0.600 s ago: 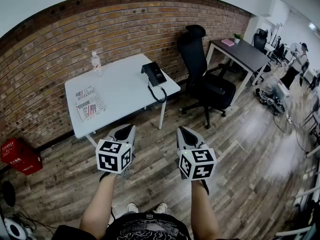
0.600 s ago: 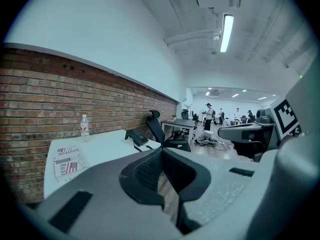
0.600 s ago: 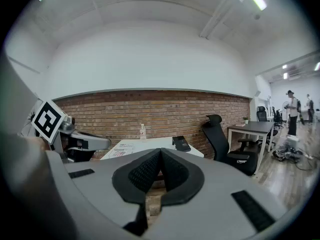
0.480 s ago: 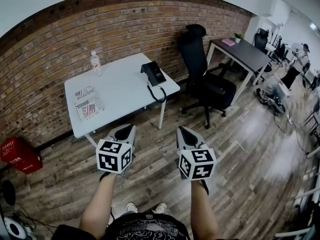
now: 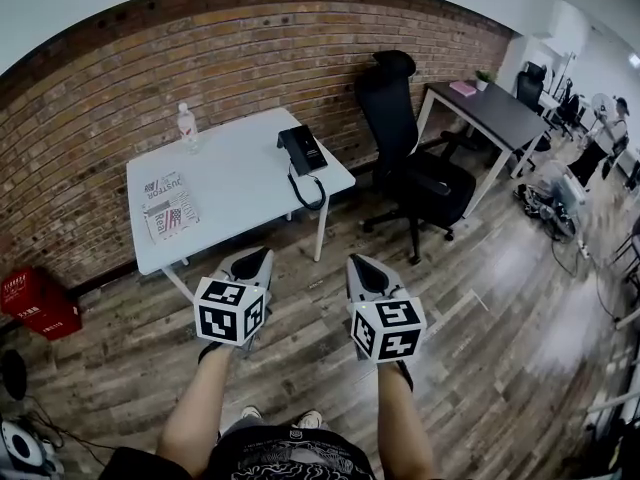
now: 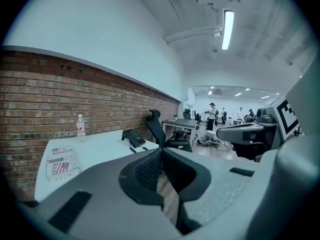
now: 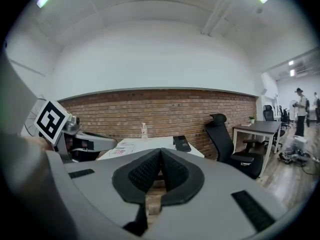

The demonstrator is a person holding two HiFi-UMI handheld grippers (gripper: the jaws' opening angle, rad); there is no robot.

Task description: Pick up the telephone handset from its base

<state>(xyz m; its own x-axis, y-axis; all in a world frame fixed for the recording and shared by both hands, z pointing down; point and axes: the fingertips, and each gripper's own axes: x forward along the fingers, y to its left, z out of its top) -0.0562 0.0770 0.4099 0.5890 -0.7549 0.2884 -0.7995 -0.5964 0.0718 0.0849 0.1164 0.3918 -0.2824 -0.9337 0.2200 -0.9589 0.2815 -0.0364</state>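
While the black telephone handset (image 5: 292, 143) lies on its base (image 5: 310, 152) on the white counter (image 5: 230, 190), well ahead of both, the grey left gripper (image 5: 252, 263) and right gripper (image 5: 363, 268) hang closed and empty. The approach is the step in hand; next, one must draw near and open.

My left gripper (image 5: 262, 255) and right gripper (image 5: 355, 261) are built alike: pale grey moulded shells that narrow to black fingers (image 7: 144, 172) with a fine mesh-textured face, and dark rectangular slots (image 7: 249, 202) sunk into the grey flanks. Each carries a white cube (image 5: 229, 311) at the rear, printed with bold black square markers. Below them I see a black shirt (image 5: 290, 458) with a pale swirling print, forearms (image 5: 200, 408) with no sleeves, and light-coloured shoes (image 5: 302, 421).
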